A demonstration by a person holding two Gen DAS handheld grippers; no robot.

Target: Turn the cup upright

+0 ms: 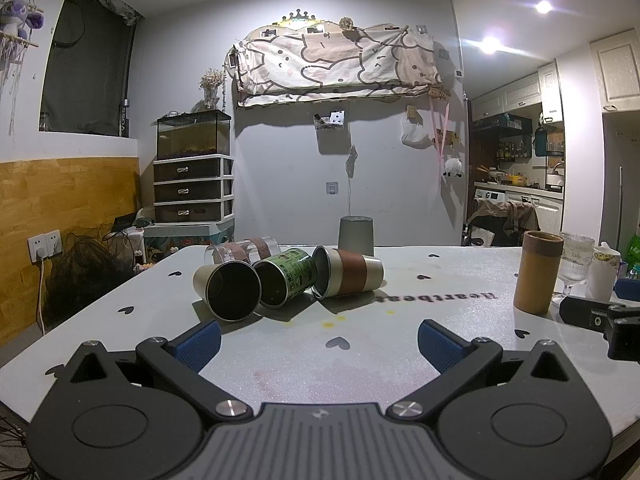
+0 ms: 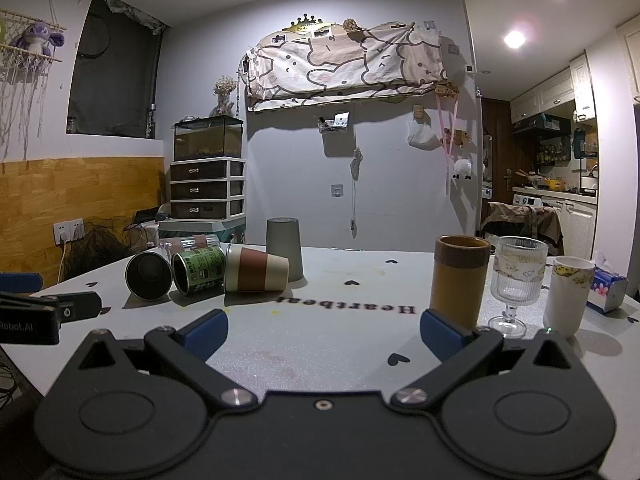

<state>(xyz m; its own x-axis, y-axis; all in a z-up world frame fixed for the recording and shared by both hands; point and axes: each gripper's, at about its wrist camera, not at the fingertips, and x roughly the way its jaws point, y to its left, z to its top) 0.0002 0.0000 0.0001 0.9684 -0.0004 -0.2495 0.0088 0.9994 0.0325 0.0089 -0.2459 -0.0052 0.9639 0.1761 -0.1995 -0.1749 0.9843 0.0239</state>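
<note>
Several cups lie on their sides on the white table: a beige cup (image 1: 228, 292) (image 2: 149, 275), a green printed cup (image 1: 286, 278) (image 2: 198, 270), a brown-banded cup (image 1: 348, 272) (image 2: 256, 269) and a clear glass cup (image 1: 242, 251) behind them. A grey cup (image 1: 356, 236) (image 2: 285, 248) stands upside down behind. My left gripper (image 1: 319, 346) is open and empty, just in front of the fallen cups. My right gripper (image 2: 324, 338) is open and empty, further right, near an upright tan cup (image 2: 460, 280) (image 1: 538, 272).
A stemmed glass (image 2: 516, 284) (image 1: 576, 260), a white mug (image 2: 568, 292) and a tissue pack (image 2: 608, 286) stand right of the tan cup. The left gripper shows at the right view's left edge (image 2: 40, 312); the right gripper shows at the left view's right edge (image 1: 600, 318).
</note>
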